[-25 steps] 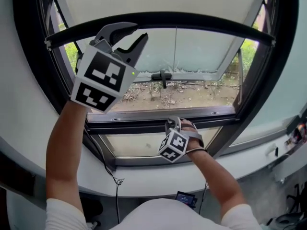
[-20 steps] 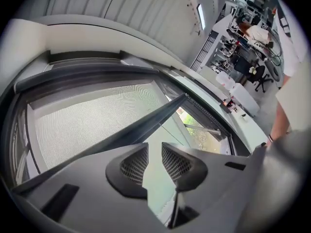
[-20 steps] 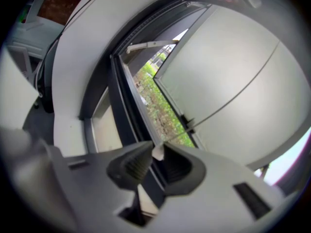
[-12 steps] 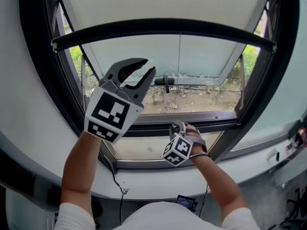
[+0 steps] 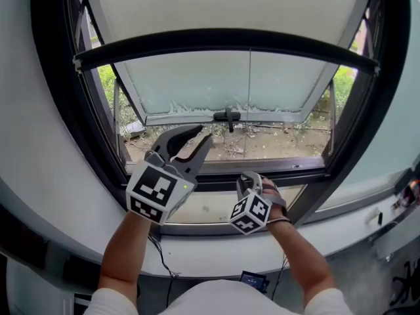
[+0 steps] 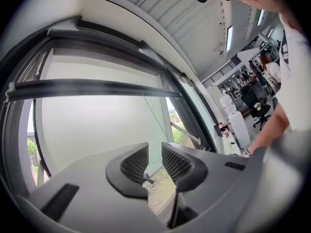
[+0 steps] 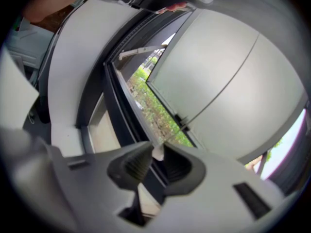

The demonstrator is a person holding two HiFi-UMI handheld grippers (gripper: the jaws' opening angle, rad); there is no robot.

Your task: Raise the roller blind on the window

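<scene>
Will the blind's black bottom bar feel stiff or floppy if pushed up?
Probably stiff: the bottom bar spans the whole window without sagging. It would likely swing when nudged, since it seems to hang only from the thin blind fabric.

Left gripper (image 6: 154, 165) jaws slightly apart, nothing gripped, pale roller blind (image 6: 92, 125) beyond, dark bar (image 6: 92, 88) across it

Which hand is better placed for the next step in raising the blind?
Right, probably. The right gripper is closed on a small white piece, seemingly the cord end. The left gripper is open and holds nothing.
</scene>
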